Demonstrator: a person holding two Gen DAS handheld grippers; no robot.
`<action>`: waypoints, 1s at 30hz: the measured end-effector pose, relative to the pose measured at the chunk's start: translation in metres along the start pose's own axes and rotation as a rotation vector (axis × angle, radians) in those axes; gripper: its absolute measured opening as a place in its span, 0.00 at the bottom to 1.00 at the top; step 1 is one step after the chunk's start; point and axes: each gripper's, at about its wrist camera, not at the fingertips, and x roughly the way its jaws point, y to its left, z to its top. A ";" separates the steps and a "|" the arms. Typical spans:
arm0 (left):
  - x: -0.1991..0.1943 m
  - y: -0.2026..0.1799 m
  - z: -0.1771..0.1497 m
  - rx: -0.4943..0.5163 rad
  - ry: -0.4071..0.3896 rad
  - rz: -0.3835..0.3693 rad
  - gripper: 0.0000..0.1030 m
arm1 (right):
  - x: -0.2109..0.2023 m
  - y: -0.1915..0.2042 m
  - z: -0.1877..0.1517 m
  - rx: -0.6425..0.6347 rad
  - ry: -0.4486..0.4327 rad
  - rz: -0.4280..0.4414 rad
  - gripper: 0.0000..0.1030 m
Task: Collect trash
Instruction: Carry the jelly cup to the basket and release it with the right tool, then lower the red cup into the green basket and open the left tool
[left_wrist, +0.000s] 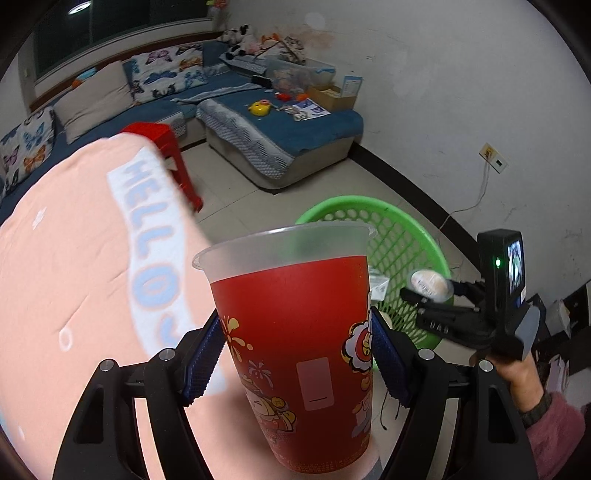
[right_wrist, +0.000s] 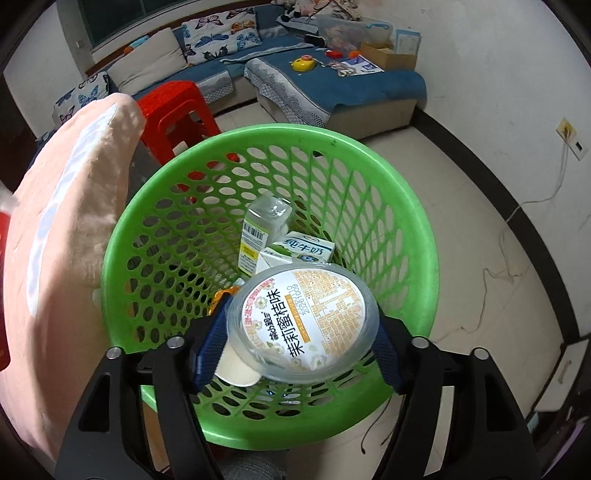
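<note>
A red printed plastic cup (left_wrist: 291, 314) with a clear rim stands upright between the blue pads of my left gripper (left_wrist: 295, 330), which is shut on it. Behind it and to the right is a green mesh basket (left_wrist: 402, 236). My right gripper (left_wrist: 430, 295) hangs over that basket, gripped by a person's hand (left_wrist: 517, 376). In the right wrist view the right gripper (right_wrist: 301, 334) is shut on a round sealed jelly cup (right_wrist: 303, 317), tilted, directly above the basket (right_wrist: 417, 236). Inside lie a clear labelled bottle (right_wrist: 258, 229) and a milk carton (right_wrist: 306, 247).
A pink cushion with "HELLO" lettering (left_wrist: 74, 277) (right_wrist: 66, 221) bulks at the left, touching the basket's side. A red plastic stool (right_wrist: 173, 107) stands behind it. A blue corner sofa (left_wrist: 295, 125) with toys runs along the back. A cable (right_wrist: 498, 273) trails over the tiled floor at the right.
</note>
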 end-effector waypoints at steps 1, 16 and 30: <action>0.003 -0.004 0.004 0.006 -0.003 -0.002 0.70 | -0.001 -0.003 0.000 0.004 -0.003 0.006 0.72; 0.086 -0.045 0.044 0.069 0.050 -0.002 0.70 | -0.033 -0.023 -0.021 0.003 -0.073 0.046 0.79; 0.138 -0.056 0.038 0.124 0.149 0.044 0.69 | -0.030 -0.037 -0.032 0.042 -0.055 0.049 0.79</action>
